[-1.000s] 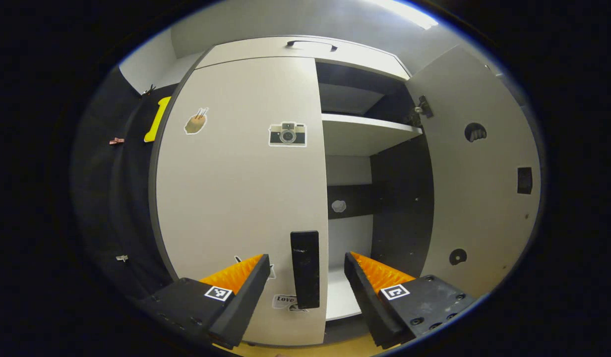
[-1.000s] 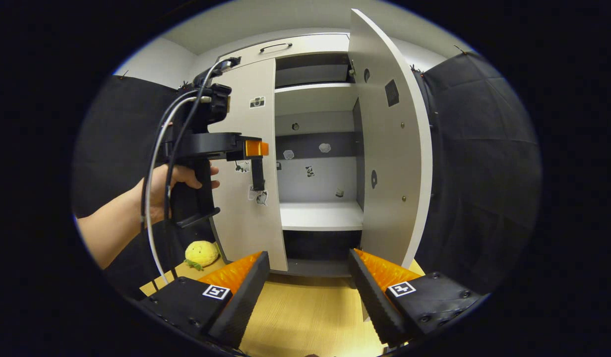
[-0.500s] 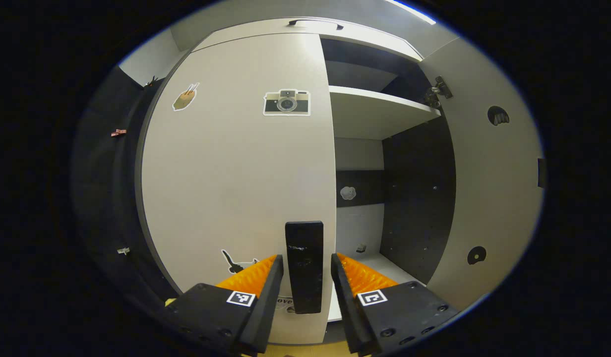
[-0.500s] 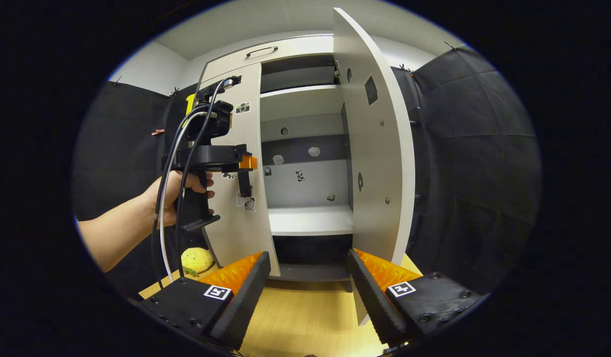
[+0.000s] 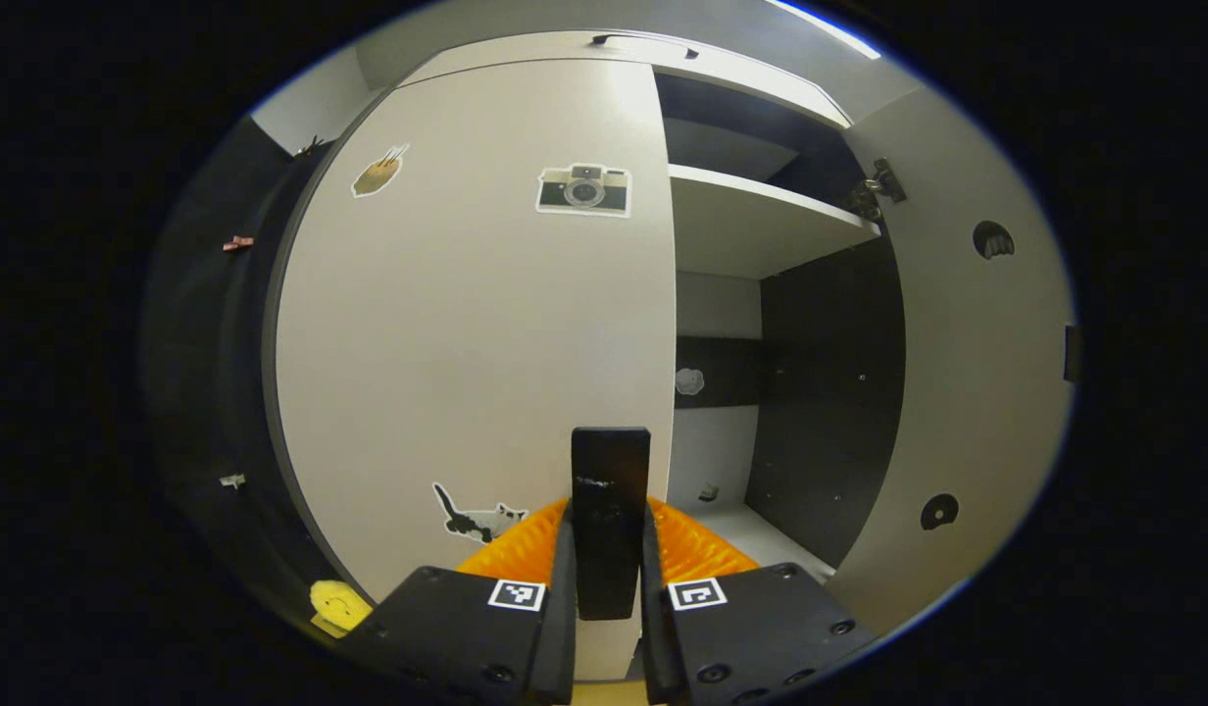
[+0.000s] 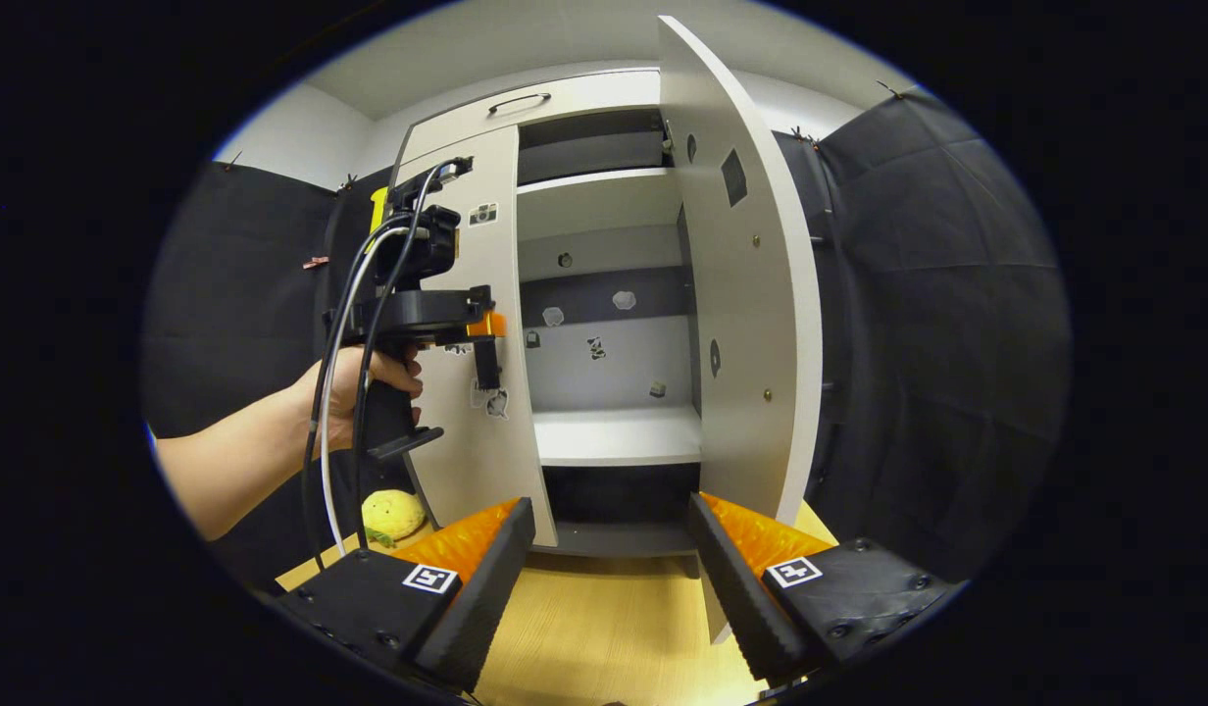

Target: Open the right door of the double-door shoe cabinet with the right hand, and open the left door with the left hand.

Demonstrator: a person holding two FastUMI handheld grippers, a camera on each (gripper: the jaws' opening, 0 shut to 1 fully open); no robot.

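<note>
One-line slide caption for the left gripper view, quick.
Left tongs shut on the black handle of the closed left door; right door open.

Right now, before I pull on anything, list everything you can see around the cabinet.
Shoe cabinet: one, pale grey with dark inner panels, straight ahead.
Right door: one, pale grey, swung wide open.
Left door: one, pale grey, closed or nearly so.
Left door handle: one, black bar, near the door's inner edge.
Stickers: several on the left door, among them a camera and a cat.
Shelves: two, pale, inside.
Plush toy: one, yellow, on the wooden floor left of the cabinet.
Left tongs: closed on the left door handle, held by a hand.
Right tongs: open, hanging clear of the cabinet.
</note>
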